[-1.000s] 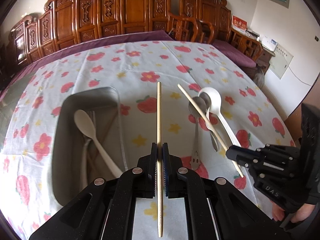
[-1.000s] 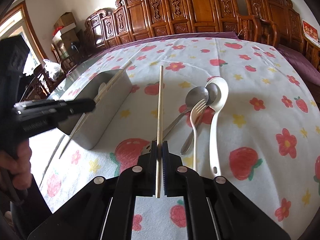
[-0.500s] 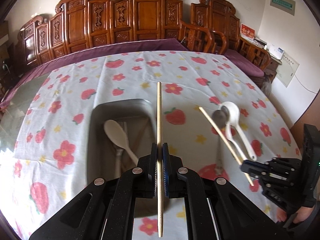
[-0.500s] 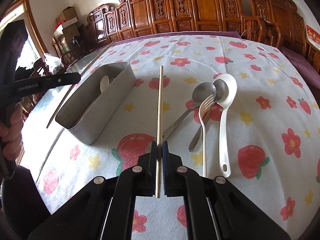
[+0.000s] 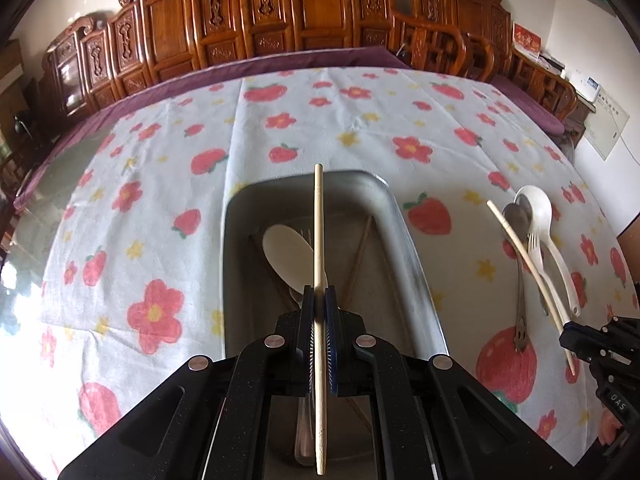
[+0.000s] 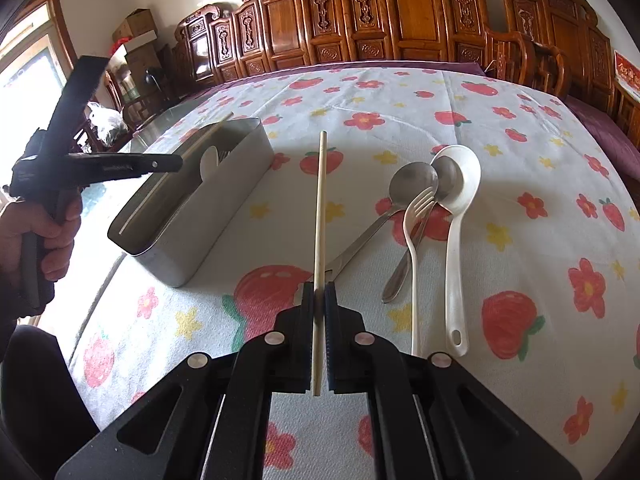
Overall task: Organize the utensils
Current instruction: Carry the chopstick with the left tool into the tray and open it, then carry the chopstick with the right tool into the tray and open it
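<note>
My left gripper (image 5: pixel 319 300) is shut on a wooden chopstick (image 5: pixel 319 232) and holds it lengthwise above the open metal utensil box (image 5: pixel 400 216). The box holds a white spoon (image 5: pixel 288 254), a fork and chopsticks. My right gripper (image 6: pixel 319 292) is shut on a second chopstick (image 6: pixel 320 200) above the tablecloth, to the right of the box (image 6: pixel 224 204). The left gripper also shows in the right wrist view (image 6: pixel 176 162) over the box. On the cloth lie a white ladle (image 6: pixel 458 208), a white fork (image 6: pixel 416 220) and two metal spoons (image 6: pixel 412 178).
A strawberry-and-flower tablecloth (image 5: pixel 360 120) covers the table. Carved wooden chairs (image 5: pixel 280 12) line the far side. The right gripper also shows at the right edge of the left wrist view (image 5: pixel 576 340), with its chopstick over the loose utensils (image 5: pixel 532 232).
My left gripper has moved left with its chopstick, from beside the box to directly over it. My right gripper has stayed near the loose utensils, still holding its chopstick.
</note>
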